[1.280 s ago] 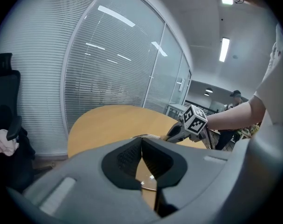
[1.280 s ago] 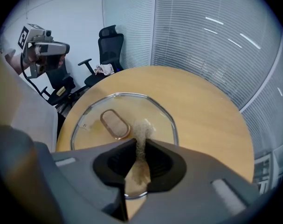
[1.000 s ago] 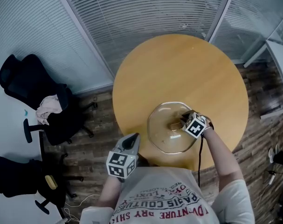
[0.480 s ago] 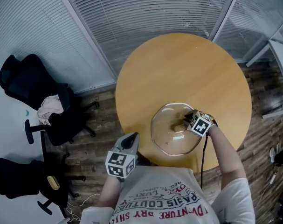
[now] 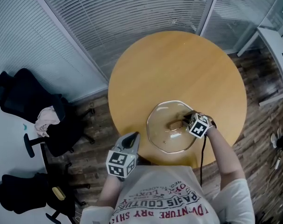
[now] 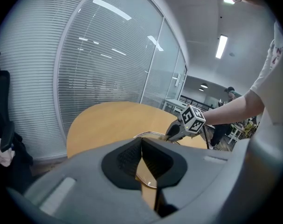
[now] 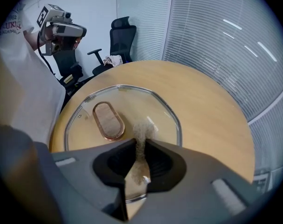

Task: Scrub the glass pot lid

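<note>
A round wooden table (image 5: 178, 64) fills the centre of the head view. Behind it, from 10 to 2 o'clock, runs a glass wall with closed blinds (image 5: 132, 13). A wood-plank floor (image 5: 265, 141) shows round the table. At 9 o'clock stands a black office chair (image 5: 20, 94) with a pale cloth (image 5: 44, 118) bunched on its seat. A second black chair (image 5: 17, 195) stands at 8 o'clock. At 2 o'clock a white desk (image 5: 274, 43) juts in from the edge.
</note>
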### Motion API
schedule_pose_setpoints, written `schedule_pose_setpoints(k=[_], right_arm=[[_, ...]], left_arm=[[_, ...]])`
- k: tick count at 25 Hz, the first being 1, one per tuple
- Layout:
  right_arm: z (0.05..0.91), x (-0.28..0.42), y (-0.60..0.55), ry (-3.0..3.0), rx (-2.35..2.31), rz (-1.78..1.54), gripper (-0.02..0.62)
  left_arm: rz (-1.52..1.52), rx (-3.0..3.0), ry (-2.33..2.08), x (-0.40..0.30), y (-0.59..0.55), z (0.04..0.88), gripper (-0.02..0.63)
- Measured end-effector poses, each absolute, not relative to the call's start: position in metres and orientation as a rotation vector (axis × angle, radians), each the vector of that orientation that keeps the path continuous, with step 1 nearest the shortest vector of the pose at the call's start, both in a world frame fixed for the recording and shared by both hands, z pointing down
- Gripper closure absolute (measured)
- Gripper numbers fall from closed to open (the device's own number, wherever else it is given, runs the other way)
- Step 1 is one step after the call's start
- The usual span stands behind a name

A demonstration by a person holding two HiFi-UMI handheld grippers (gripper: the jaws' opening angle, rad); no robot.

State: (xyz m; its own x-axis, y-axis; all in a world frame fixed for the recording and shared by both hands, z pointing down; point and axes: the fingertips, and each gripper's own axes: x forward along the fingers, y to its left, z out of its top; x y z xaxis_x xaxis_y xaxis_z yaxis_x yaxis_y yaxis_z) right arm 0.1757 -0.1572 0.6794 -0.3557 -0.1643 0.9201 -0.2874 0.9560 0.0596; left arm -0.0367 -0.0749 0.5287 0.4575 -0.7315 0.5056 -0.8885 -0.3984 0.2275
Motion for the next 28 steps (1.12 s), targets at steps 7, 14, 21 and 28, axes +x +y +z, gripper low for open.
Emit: schedule_pose_setpoints(k=[7, 14, 21, 28], right_arm=[[0.679, 0.186, -0.138, -1.920, 0.415, 0.151, 0.534], [0.679, 0.187, -0.115, -1.895, 0.507, 0.182, 0.534], [0.681, 0.185, -0.090, -1.870, 0.604, 0.241, 0.534], [0.682, 0.167, -0.062, -1.865, 0.631, 0.246, 0.534]], left_arm=[[0.460, 2.302, -1.281, -0.021, -0.072, 0.526, 0.598], [0.469, 2.328, -1.236, -0.018, -0.059, 0.529, 0.598], [0.469, 2.342, -1.206, -0.022, -0.047, 0.532, 0.598], [0.473, 2.358, -1.137, -0.022, -0.040, 0.537, 0.598]])
